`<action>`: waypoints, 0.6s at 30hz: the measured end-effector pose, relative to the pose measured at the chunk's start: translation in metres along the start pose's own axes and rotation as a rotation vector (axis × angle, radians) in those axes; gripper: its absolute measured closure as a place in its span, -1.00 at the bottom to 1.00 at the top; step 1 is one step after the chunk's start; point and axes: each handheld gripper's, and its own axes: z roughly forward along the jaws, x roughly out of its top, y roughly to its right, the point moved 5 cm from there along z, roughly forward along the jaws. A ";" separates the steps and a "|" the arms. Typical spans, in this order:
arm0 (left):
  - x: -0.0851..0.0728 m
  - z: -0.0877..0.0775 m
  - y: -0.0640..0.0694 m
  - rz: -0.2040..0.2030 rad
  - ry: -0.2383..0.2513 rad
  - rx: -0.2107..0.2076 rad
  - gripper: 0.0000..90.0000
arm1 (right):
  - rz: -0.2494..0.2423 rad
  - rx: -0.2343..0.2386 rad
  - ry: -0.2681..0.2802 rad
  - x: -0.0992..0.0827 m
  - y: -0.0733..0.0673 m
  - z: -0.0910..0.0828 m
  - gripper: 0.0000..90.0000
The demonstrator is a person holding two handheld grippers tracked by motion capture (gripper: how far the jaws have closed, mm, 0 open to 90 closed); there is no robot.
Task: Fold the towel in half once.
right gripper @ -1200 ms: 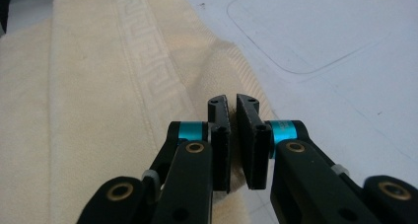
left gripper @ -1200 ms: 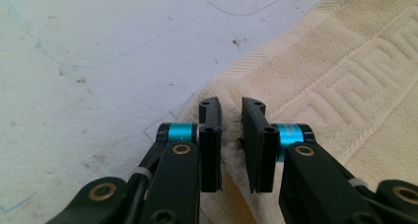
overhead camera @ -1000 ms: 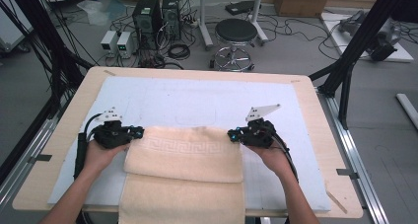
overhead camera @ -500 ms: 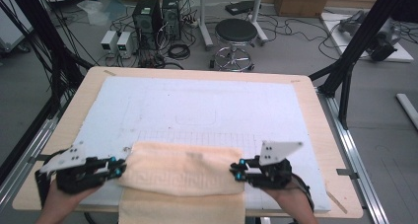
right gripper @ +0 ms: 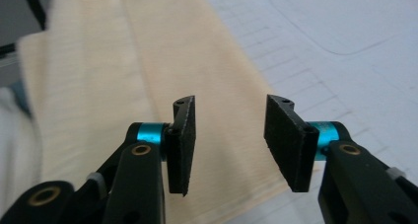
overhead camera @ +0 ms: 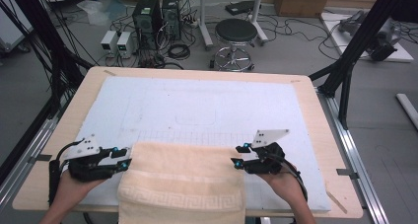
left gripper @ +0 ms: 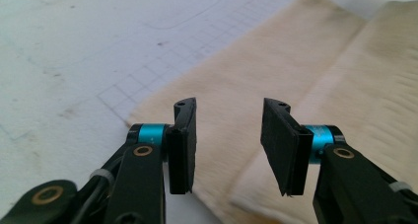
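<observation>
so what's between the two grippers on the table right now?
The folded cream terry towel spans the stretch between the left gripper and right gripper, seen in the high view; both have just been opening, nothing clamped.

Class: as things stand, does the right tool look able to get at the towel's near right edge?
Probably yes. The right tool sits just beside the towel, its jaws open after widening, nothing between them, and nothing blocking that edge.

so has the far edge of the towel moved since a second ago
Yes. The towel has been folded toward the person: its far edge, once well up the gridded white mat, now lies near the mat's near edge. Both tools' jaws have just been opening, with nothing pinched.
</observation>
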 end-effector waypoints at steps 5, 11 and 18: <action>0.004 0.029 -0.024 -0.021 -0.039 0.039 0.11 | 0.049 -0.022 -0.022 -0.004 0.026 0.019 0.07; -0.006 0.055 -0.039 -0.023 -0.134 0.066 -0.04 | 0.060 -0.040 -0.077 -0.016 0.040 0.036 0.00; -0.013 0.063 -0.047 -0.089 -0.171 0.018 0.30 | 0.087 0.013 -0.148 -0.030 0.044 0.053 0.13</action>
